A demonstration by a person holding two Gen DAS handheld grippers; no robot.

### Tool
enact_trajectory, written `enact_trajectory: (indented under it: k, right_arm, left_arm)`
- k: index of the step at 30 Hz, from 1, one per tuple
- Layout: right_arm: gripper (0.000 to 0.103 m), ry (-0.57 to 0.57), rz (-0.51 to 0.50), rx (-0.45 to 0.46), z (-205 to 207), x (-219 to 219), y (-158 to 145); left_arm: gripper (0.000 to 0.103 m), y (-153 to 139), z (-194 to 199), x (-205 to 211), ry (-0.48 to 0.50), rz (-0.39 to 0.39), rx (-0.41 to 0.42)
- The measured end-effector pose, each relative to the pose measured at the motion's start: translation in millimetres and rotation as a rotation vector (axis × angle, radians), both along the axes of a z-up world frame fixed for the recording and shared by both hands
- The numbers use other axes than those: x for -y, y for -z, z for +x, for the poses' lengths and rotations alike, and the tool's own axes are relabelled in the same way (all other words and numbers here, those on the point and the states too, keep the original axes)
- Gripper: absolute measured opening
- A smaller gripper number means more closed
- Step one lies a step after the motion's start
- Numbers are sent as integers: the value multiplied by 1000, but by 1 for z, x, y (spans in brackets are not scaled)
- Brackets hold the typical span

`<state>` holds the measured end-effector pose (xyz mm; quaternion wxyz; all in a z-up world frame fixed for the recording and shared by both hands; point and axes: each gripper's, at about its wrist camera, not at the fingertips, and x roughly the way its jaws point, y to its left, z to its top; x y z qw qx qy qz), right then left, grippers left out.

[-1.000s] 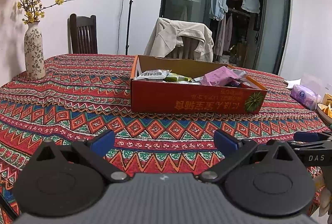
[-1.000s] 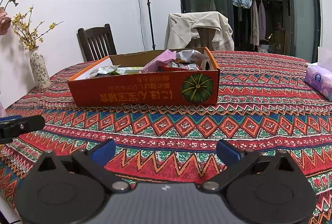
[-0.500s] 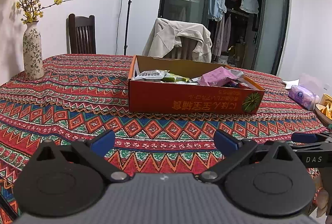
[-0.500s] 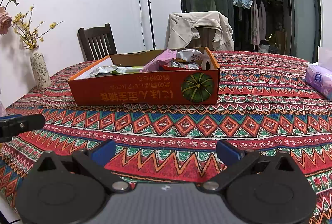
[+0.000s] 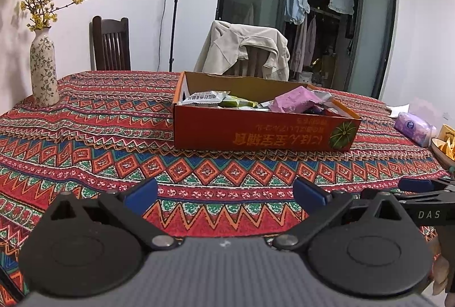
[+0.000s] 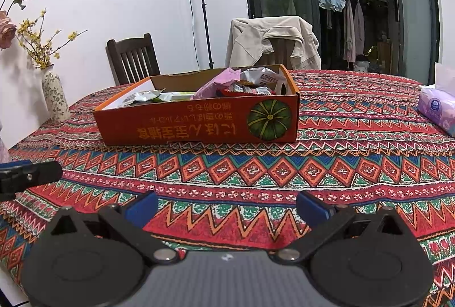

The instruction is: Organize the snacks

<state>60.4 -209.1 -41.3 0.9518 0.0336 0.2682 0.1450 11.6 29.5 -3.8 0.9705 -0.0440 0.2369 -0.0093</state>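
Note:
An orange cardboard box (image 5: 256, 133) with a pumpkin picture stands on the patterned tablecloth; it also shows in the right wrist view (image 6: 199, 125). It holds several snack packets, among them a pink packet (image 5: 293, 102) (image 6: 216, 82), a white packet (image 5: 204, 98) and a green one (image 5: 239, 102). My left gripper (image 5: 224, 194) is open and empty, low over the cloth well short of the box. My right gripper (image 6: 227, 206) is open and empty too, beside it on the right.
A flowered vase (image 5: 42, 70) stands at the table's far left. A purple tissue pack (image 5: 415, 127) and a bowl of yellow snacks (image 5: 445, 147) lie at the right. Two chairs (image 5: 112, 45), one draped with a beige jacket (image 5: 244, 51), stand behind the table.
The left gripper's view has drifted slightly, so the box sits a little further left in it. Both grippers stay open and empty.

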Motion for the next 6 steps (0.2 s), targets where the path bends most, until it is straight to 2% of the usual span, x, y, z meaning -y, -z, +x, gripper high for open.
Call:
enact_trajectory:
  k: [6]
  right_arm:
    - [103,2,2,-4,0,3,-1]
  left_arm:
    - [103,-1,2,-4,0,-20,7]
